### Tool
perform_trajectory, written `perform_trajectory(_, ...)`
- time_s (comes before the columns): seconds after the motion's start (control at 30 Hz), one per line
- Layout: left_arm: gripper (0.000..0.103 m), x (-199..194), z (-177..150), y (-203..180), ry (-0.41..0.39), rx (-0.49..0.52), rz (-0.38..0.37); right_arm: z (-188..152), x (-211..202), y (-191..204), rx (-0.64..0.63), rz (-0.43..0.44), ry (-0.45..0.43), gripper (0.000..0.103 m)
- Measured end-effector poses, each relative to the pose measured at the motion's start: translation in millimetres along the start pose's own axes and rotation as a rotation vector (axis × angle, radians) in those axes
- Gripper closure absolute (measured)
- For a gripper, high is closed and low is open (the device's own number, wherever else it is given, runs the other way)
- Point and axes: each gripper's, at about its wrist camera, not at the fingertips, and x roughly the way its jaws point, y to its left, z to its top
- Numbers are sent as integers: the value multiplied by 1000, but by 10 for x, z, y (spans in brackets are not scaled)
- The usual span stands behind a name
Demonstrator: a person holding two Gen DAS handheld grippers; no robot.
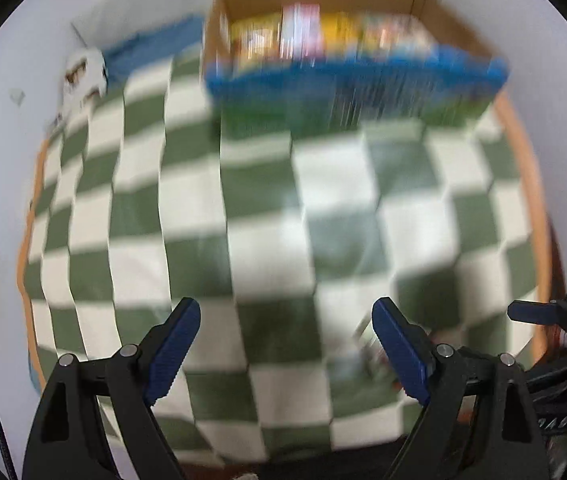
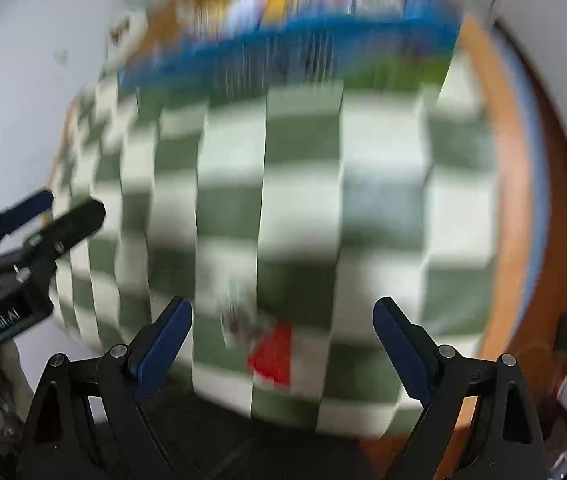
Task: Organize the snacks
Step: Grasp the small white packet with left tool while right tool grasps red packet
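Both grippers are pointing steeply down at the table, and both pictures are smeared with motion, so details are soft. The left gripper (image 1: 285, 344) has its blue pads spread wide with nothing between them, just green-and-white checked tablecloth (image 1: 211, 216) underneath. The right gripper (image 2: 283, 344) is spread equally wide and equally empty.

Where are the snacks? Most stand upright in a row inside the cardboard box (image 1: 459, 20) at the far end of the table, yellow, pink and blue packs (image 1: 303, 32) pressed side by side, which looks like the sorted place. One loose snack lies on the cloth near the table's front edge: a packet with a red patch (image 2: 273, 354), sitting low between the right gripper's fingers but not touched by them. The same item is probably the pale blur beside the left gripper's right finger, though I can't be sure.

That explains the wide jaws, I'd say: ready to straddle the loose packet. The cloth between it and the box is bare. A blue-and-green box front (image 1: 355, 92) faces us, and a white object (image 1: 83, 72) sits at the far left corner. The two grippers are close beside each other, so crowding is the risk.
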Motion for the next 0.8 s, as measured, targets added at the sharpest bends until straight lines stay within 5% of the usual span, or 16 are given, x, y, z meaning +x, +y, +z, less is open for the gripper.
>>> perform_trajectory(0.13, 15, 372, -311, 63, 113, 2, 10, -244, 671, -139, 92, 122, 173, 9)
perform_trajectory(0.27, 15, 493, -468, 82, 143, 5, 14, -329, 979, -184, 103, 109, 198, 14)
perform_trajectory(0.43, 15, 516, -528, -17, 141, 33, -26, -423, 924, -266, 67, 40, 145, 66)
perform_trajectory(0.8, 15, 698, -528, -854, 191, 278, -183, -457, 457, -922, 181, -32, 45, 67)
